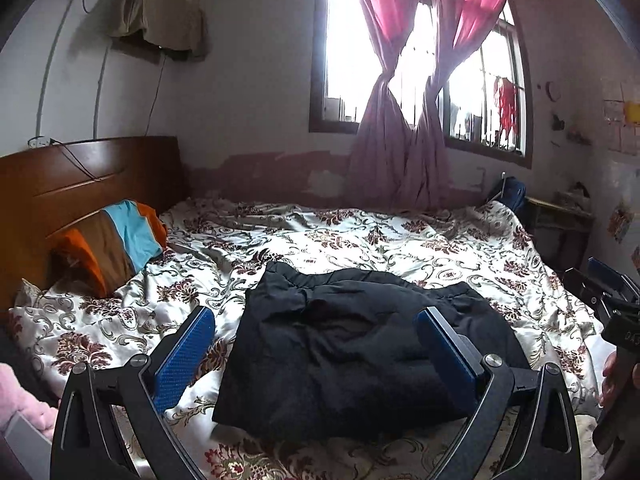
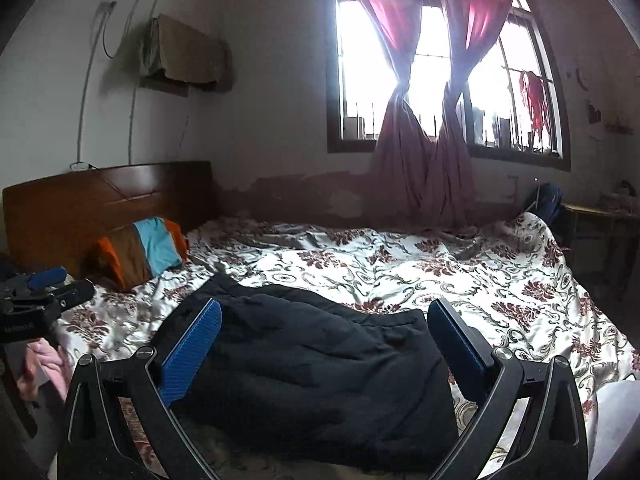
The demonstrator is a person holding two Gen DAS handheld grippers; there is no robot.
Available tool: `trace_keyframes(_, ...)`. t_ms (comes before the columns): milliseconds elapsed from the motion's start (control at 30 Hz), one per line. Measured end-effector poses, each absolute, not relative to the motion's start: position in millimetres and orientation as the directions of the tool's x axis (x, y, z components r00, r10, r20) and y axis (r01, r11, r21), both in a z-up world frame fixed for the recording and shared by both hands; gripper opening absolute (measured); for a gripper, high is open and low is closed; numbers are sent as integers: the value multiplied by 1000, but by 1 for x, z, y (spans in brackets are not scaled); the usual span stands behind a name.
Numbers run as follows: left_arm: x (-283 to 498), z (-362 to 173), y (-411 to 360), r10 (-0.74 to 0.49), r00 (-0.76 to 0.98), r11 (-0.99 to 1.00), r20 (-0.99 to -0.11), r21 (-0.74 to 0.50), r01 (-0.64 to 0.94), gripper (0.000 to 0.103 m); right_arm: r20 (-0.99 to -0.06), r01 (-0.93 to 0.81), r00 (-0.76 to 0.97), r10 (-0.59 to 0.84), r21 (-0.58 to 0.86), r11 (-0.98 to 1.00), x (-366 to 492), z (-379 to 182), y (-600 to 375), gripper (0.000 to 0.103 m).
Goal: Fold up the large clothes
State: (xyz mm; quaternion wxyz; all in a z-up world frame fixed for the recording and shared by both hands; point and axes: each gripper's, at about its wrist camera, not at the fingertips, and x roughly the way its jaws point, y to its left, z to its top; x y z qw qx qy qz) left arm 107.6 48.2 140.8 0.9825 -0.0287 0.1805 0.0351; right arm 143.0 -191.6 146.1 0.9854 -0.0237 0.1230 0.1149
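Item under inspection: a black padded garment [image 1: 352, 352], folded into a thick rough rectangle, lying on the near half of a bed covered by a white quilt with maroon and grey floral print [image 1: 400, 240]. The garment rests flat on the quilt, its surface creased, its near edge close to the bed's near side.

Left gripper [image 1: 316, 356]: black frame, blue ribbed pads, fingers spread wide apart and holding nothing. It hangs above the near edge of the garment. In the left wrist view its left finger stands over bare quilt just left of the garment, and its right finger over the garment's right portion. No contact with the fabric can be confirmed.

Right gripper [image 2: 324, 348]: same build, fingers likewise wide apart and holding nothing. In the right wrist view the garment [image 2: 312, 368] fills the space between the two fingers, and the right finger stands at the garment's right edge. Whether the tips touch the fabric cannot be determined.

The two tools are side by side at the near side of the bed; each appears at the edge of the other's view, the right one at far right [image 1: 616, 312], the left one at far left [image 2: 36, 300].

Surroundings: an orange, brown and light-blue striped pillow [image 1: 116, 244] leans on a curved brown wooden headboard [image 1: 80, 176] at far left. Pink knotted curtains [image 1: 400, 100] hang at a dark-framed barred window [image 1: 320, 80] on the far wall
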Motion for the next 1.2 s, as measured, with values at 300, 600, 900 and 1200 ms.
trace_keyframes(300,62,139,45,73,950,994,-305,-56,-94,102,-231,-239,945,232,0,971,96,135,-185,101)
trace_keyframes(600,31,120,30,74,947,996,-313,-16,-83,102,-242,-204,951,190,-31,979,74,113,-181,101)
trace_keyframes(900,22,95,33,88,935,995,-344,-18,-100,102,-233,-174,959,164,-22,985,61,96,-185,101)
trace_keyframes(1200,23,73,32,102,921,993,-375,-18,-117,102,-238,-167,959,155,-33,985,53,75,-190,101)
